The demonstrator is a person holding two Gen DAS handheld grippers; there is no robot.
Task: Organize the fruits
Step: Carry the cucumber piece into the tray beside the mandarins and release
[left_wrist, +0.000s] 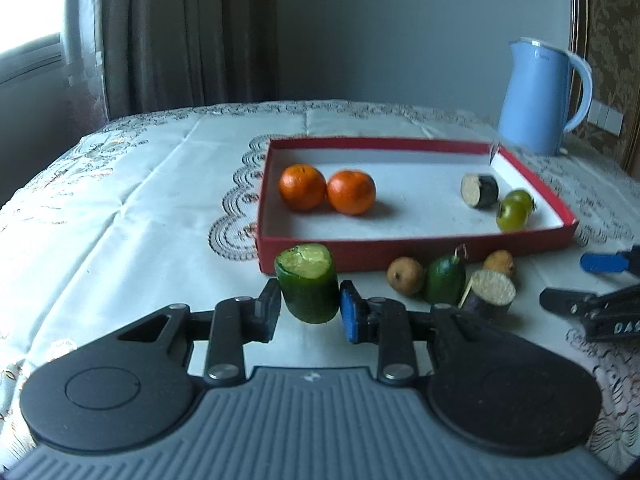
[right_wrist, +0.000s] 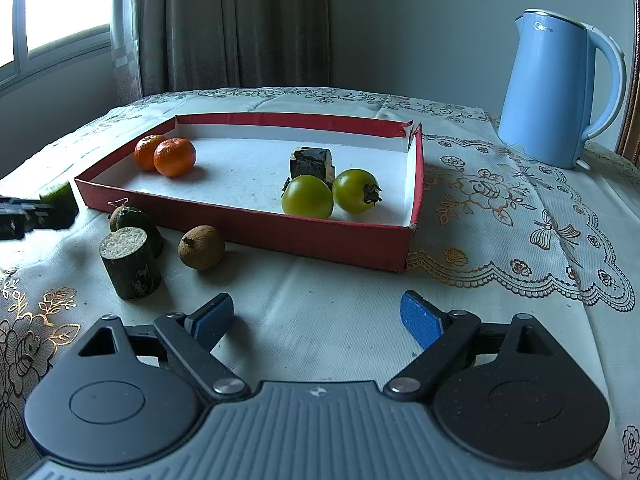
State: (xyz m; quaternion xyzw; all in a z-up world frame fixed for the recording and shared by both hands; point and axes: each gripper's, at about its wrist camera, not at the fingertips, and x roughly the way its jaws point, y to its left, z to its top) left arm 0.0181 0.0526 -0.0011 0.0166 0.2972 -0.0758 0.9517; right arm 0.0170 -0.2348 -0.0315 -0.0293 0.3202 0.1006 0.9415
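1. The left gripper (left_wrist: 309, 307) is clamped on a green cucumber piece (left_wrist: 308, 284) that stands upright between its fingers, cut end up; both pads press its sides.
2. Just past those fingertips runs the near wall of the red tray (left_wrist: 416, 250) (white inside).
3. In the tray, ahead and slightly left of the left fingers, two oranges (left_wrist: 328, 189) touch each other; far to the right lie a dark stub (left_wrist: 480, 190) and two green tomatoes (left_wrist: 514, 210).
4. To the right of the left fingers, on the tablecloth (left_wrist: 140, 208), sit two brown fruits (left_wrist: 405, 275), a small green fruit (left_wrist: 445, 280) and a dark cut cylinder (left_wrist: 490, 296).
5. The right gripper (right_wrist: 318, 322) stands wide open, holding nothing, with bare cloth between its fingers.
6. A blue kettle (right_wrist: 556, 88) stands well beyond the right finger.
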